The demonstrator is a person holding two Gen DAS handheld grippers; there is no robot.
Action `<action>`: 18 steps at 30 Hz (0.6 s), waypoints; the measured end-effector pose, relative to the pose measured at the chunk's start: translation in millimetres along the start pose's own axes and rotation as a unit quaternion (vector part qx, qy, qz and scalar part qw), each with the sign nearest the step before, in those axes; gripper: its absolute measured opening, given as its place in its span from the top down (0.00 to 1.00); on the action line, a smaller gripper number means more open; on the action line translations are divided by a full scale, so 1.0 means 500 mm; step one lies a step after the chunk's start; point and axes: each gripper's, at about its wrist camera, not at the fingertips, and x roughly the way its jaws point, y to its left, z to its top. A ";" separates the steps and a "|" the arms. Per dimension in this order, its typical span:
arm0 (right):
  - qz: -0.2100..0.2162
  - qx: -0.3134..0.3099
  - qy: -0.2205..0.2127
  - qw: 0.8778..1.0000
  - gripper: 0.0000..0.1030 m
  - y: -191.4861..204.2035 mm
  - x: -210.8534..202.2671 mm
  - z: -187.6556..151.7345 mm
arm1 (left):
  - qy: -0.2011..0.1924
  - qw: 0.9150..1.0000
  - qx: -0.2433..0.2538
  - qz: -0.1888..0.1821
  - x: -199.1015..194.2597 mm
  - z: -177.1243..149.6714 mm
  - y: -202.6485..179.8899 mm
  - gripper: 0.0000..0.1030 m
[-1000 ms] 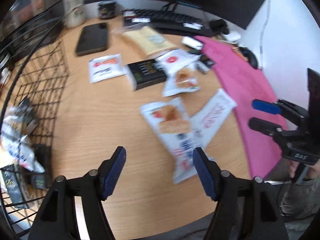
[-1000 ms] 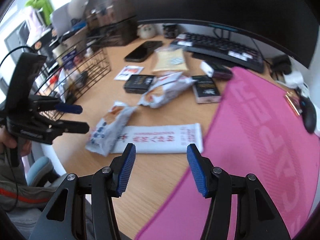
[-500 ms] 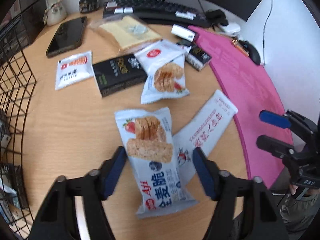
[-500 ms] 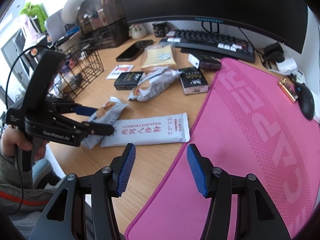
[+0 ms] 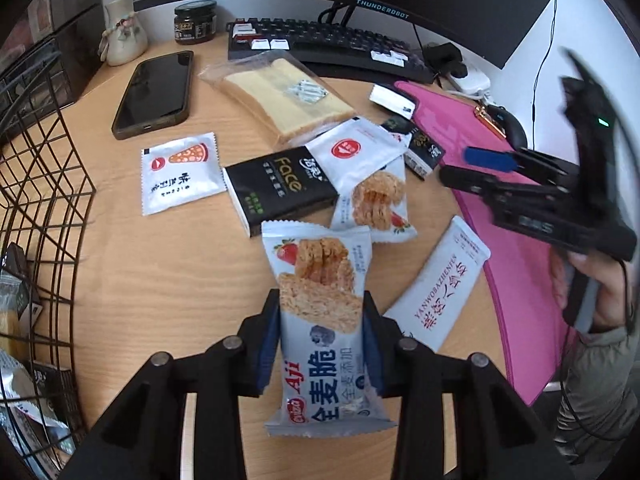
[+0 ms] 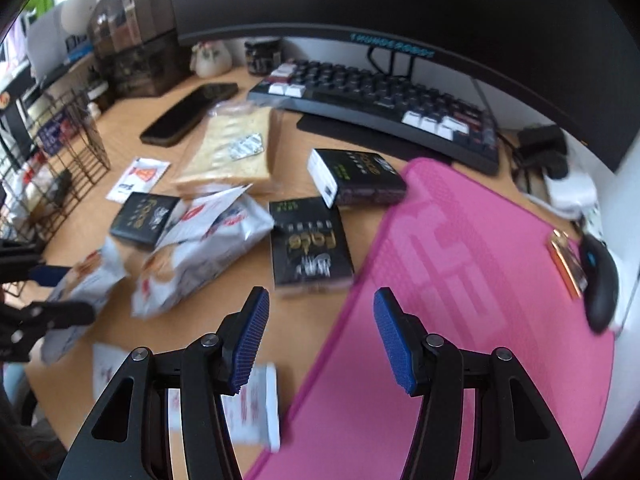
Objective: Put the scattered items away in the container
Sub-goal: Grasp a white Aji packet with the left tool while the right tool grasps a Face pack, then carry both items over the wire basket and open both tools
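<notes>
A white-and-blue cracker packet (image 5: 320,280) lies on the wooden desk between the fingers of my left gripper (image 5: 320,320). Its jaws are closing and the blue pads press on the packet's sides. The black wire basket (image 5: 48,184) stands at the left with several packets inside. More items lie scattered: a second cracker packet (image 5: 372,200), a black box (image 5: 276,192), a long white sachet (image 5: 444,288), a small white sachet (image 5: 180,172). My right gripper (image 6: 320,320) hangs open and empty over the edge of the pink mat (image 6: 480,280), short of another black box (image 6: 308,244).
A bagged loaf (image 5: 284,96), a phone (image 5: 156,92), a keyboard (image 5: 328,40) and a monitor stand behind the items. A mouse (image 6: 600,280) rests at the mat's right edge. A jar (image 5: 196,22) and a small vase (image 5: 120,32) sit at the back left.
My left gripper moved forward over the cracker packet and closed on it. My right gripper swung forward and left, toward the black boxes.
</notes>
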 end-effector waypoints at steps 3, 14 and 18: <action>-0.008 -0.018 0.011 1.000 0.46 0.013 0.037 0.022 | 0.004 1.000 -0.003 -0.004 0.006 0.004 0.003 0.61; -0.003 -0.012 0.013 1.000 0.54 0.011 0.002 -0.002 | -0.011 1.000 0.007 -0.013 -0.005 0.018 -0.005 0.61; -0.002 -0.007 0.001 1.000 0.54 0.017 -0.066 -0.030 | -0.026 1.000 0.015 -0.010 -0.029 0.021 -0.022 0.61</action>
